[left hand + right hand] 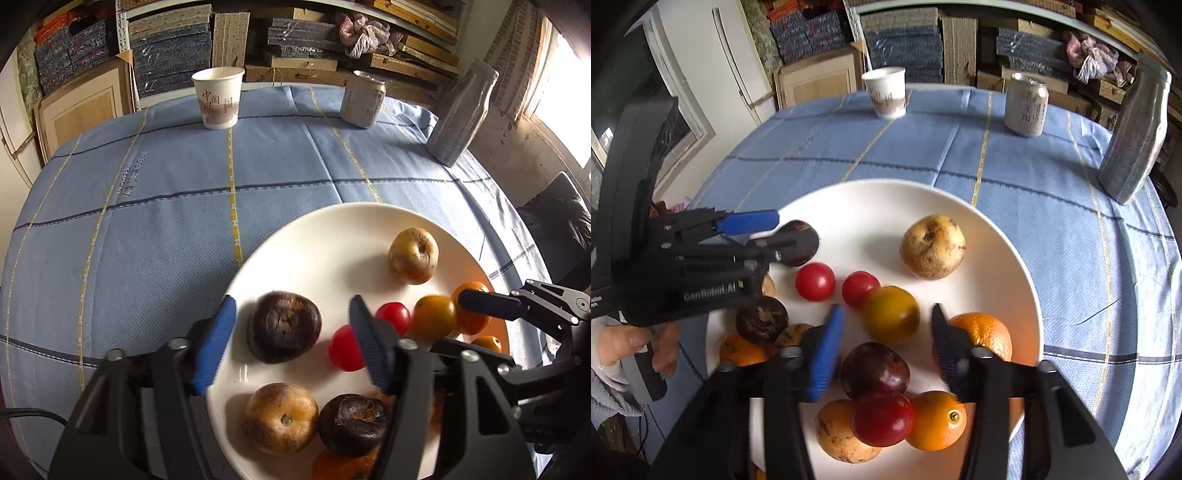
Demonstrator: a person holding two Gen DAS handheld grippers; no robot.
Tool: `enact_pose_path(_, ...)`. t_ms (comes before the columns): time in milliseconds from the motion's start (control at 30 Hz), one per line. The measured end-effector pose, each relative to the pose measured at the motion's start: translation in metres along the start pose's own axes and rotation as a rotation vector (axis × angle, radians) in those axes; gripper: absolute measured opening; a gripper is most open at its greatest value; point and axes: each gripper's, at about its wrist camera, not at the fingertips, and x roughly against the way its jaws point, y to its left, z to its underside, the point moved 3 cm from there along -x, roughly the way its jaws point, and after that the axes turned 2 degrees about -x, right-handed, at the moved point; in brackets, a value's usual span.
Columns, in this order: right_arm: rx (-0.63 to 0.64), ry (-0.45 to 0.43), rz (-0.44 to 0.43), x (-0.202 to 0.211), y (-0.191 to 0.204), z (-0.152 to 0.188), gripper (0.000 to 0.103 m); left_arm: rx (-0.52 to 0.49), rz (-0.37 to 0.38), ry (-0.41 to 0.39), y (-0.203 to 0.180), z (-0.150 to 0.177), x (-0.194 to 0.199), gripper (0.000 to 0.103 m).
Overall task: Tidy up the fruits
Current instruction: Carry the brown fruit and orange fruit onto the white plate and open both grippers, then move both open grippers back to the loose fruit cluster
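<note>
White plate [1015,258] sits on a blue checked tablecloth [147,221], heaped with fruit. Both grippers hang over it, pointing steeply down.

Left gripper [291,332]: jaws apart, blue pads clear of everything. A dark purple, wrinkled fruit [282,326] lies on the plate between the two fingers, with a gap on either side. A red cherry tomato [345,352] is partly hidden behind its right finger. Nearer the camera, a browned orange fruit [280,421] and a second dark fruit [351,424] touch each other.

Right gripper [886,332]: jaws also apart, nothing clamped. A yellow-orange tomato [892,314] lies beyond the tips, a dark plum [875,369] lower between the fingers. An orange [982,336] lies just behind the right finger. Below the plum, a red plum [882,419], an orange tomato [938,421] and a speckled tan fruit [838,432] crowd together.

A pale, spotted pear-like fruit [932,245] stands alone toward the plate's far side. Two red cherry tomatoes [815,281] lie side by side near the middle.

Far edge of the table: paper cup [218,98], drinks can [364,99], grey bottle [461,114], well apart from the plate. A hand [639,343] grips the left tool's handle.
</note>
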Motion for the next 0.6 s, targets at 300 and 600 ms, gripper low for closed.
enact_pose_path(300, 0.011, -0.039, 0.002, 0.026, 0.008, -0.004, 0.057, -0.014, -0.004, -0.051, -0.006, -0.002, 0.033, 0.067)
enact_pose_path(600, 0.005, -0.103, -0.003, 0.070, 0.017, 0.003, 0.062, -0.023, -0.034, -0.089, -0.009, 0.018, 0.077, 0.073)
